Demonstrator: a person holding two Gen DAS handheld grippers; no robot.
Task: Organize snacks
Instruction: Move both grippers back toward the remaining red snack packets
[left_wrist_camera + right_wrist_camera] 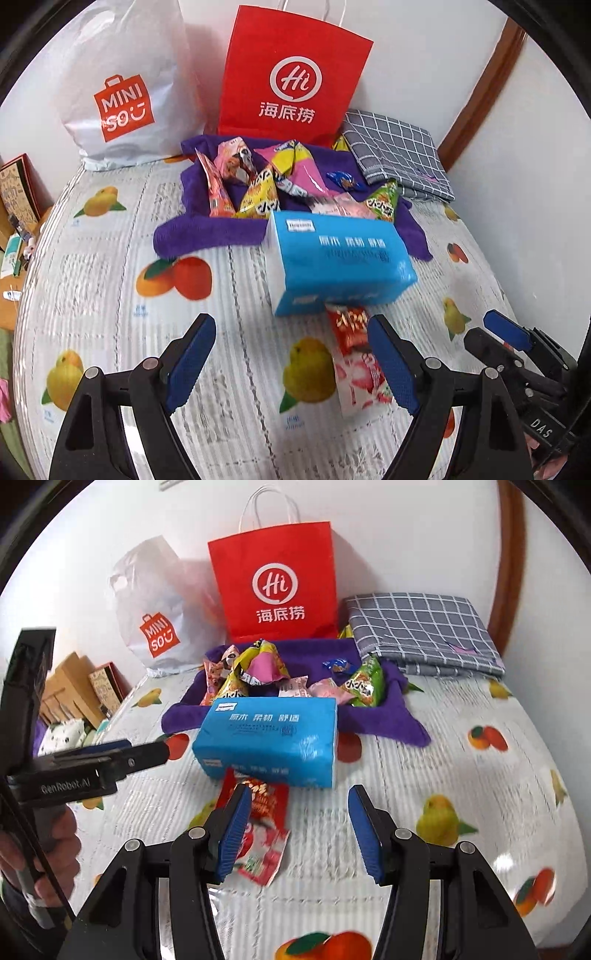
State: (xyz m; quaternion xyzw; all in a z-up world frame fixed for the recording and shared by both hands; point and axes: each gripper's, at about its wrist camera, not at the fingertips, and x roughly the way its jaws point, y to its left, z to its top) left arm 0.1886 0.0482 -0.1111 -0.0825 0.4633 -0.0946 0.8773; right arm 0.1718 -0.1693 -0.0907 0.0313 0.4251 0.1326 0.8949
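Observation:
A red and white snack packet [354, 362] [264, 827] lies flat on the fruit-print cover, just in front of a blue tissue pack [340, 262] [269, 738]. Behind the pack, several snack packets [258, 181] [255, 664] are heaped on a purple towel [207, 229] [373, 716]. My left gripper [291, 354] hovers open above the cover, the red packet beside its right finger. My right gripper [299, 830] is also open and holds nothing; its left finger overlaps the red packet in the right wrist view. Each gripper shows in the other's view: the right [495, 336], the left [147, 751].
A red paper bag [291, 74] [277, 583] and a white Miniso bag [122, 92] [155, 627] stand against the wall. A folded grey checked cloth [399, 155] [424, 627] lies at the back right. Boxes [74, 686] sit off the left edge. A hand [37, 842] holds the left gripper.

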